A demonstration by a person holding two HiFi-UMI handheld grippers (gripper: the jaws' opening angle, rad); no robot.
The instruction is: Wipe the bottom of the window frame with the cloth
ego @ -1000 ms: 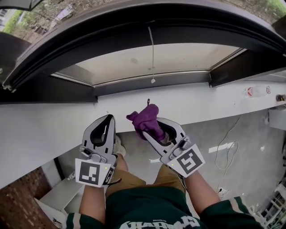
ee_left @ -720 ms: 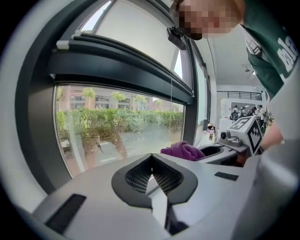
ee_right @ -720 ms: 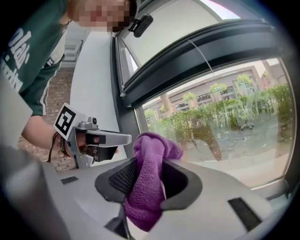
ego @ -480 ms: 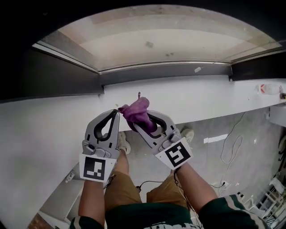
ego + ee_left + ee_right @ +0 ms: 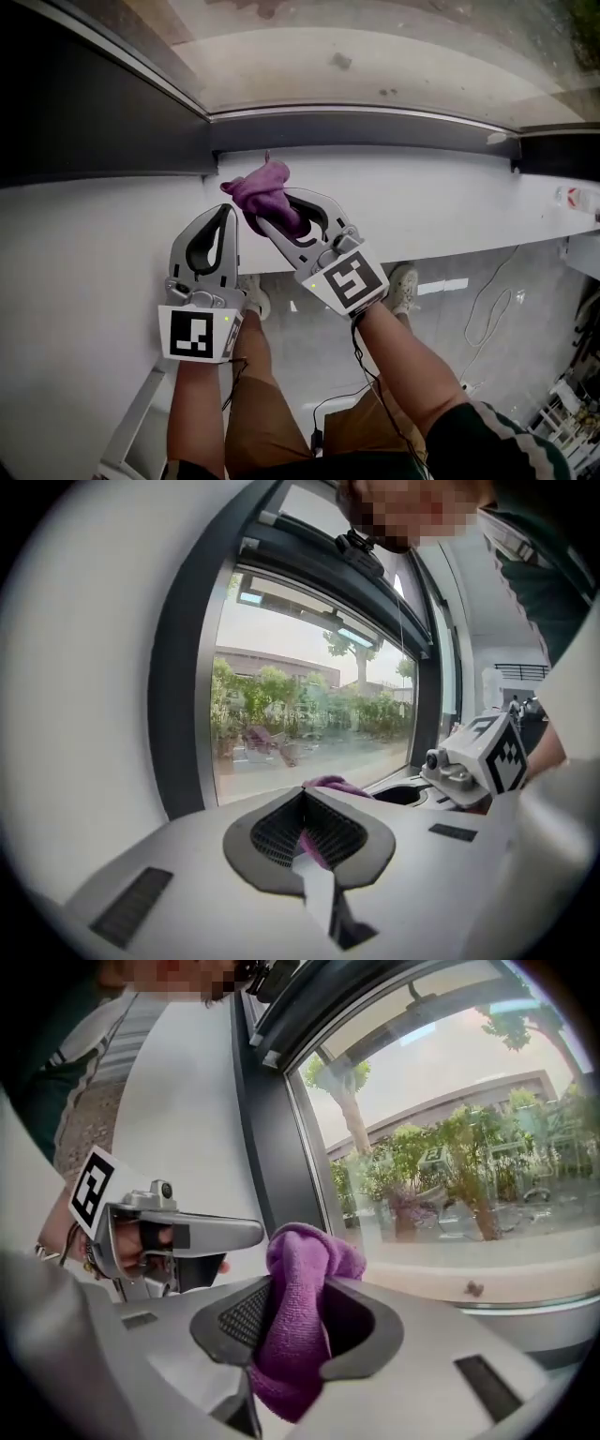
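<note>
the right gripper [image 5: 298,1288] is clenched on a purple cloth [image 5: 302,1269]: the fabric is pinched between the ribbed pads, bunched into a rounded wad above the jaws, with a fold hanging below them. in the head view the wad is held over the white sill [image 5: 441,202], and its uppermost tip reaches the lower edge of the dark bottom rail of the window frame [image 5: 375,131]; whether it is touching the rail cannot be told.

the left gripper [image 5: 304,801] is closed on nothing, its jaw tips brought together so that only a diamond-shaped gap is left between the pads. a strip of the purple fabric is seen through that gap, lying beyond it and not gripped. this gripper is held just beside the right one, on its left, above the same sill and pointed toward the frame.

behind the rail the window glass [image 5: 394,66] is seen, with trees and a building outside. below the sill, tan shorts [image 5: 267,412] and a light shoe [image 5: 403,286] are seen on a pale floor [image 5: 506,328].
</note>
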